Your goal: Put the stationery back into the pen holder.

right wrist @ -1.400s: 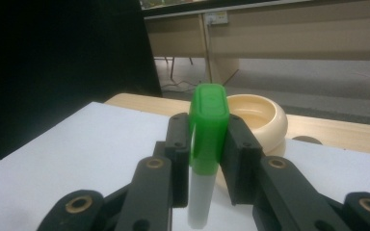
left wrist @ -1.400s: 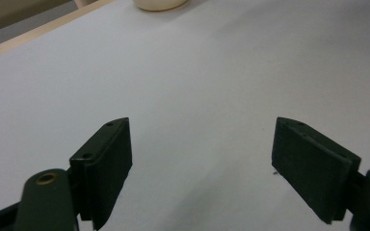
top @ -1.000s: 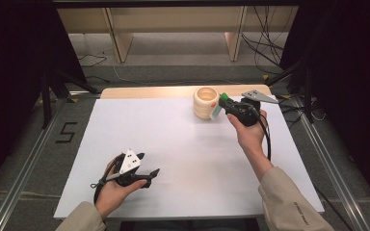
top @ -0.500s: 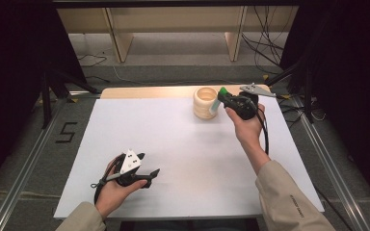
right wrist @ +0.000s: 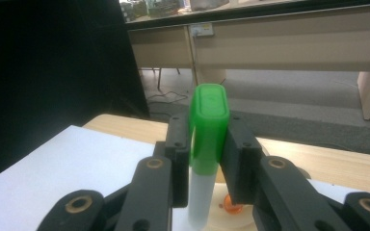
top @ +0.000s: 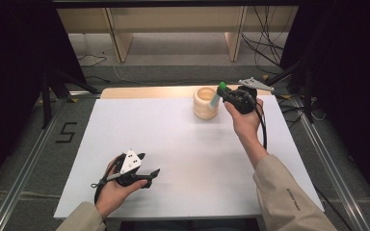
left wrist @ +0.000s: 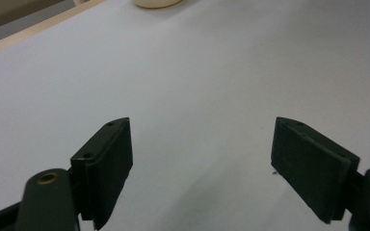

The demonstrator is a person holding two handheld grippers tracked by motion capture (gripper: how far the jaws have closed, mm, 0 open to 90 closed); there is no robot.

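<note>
Background: dark room, pale wooden shelving (top: 173, 29) at 12 o'clock beyond the tabletop, loose cables (top: 265, 45) on the grey floor at 1 o'clock.

Surface: tabletop (top: 173, 144) under a white sheet, with a strip of bare wood showing along its far edge.

Item 1: your right gripper (top: 218, 94), at 1 o'clock on the tabletop in the high view. Its jaws are clamped on a marker with a green cap (right wrist: 208, 120). In the right gripper view the cap stands upright between the two black pads, its top rising clear above them, and the white barrel runs down below them.

Item 2: round wooden pot (top: 205, 102), pale, open at the top, standing near the far edge at 12 to 1 o'clock. The marker's barrel hangs at the pot's right rim; you cannot tell whether its tip touches the pot. Something small and orange (right wrist: 231, 204) lies inside.

Item 3: your left gripper (top: 150, 174), at 7 o'clock, low over the near part of the sheet and well apart from the pot. Its jaws stand wide apart with bare white sheet between them, pointing toward 3 o'clock.

Item 4: your sleeves (top: 289, 197), beige, entering from 6 o'clock.
</note>
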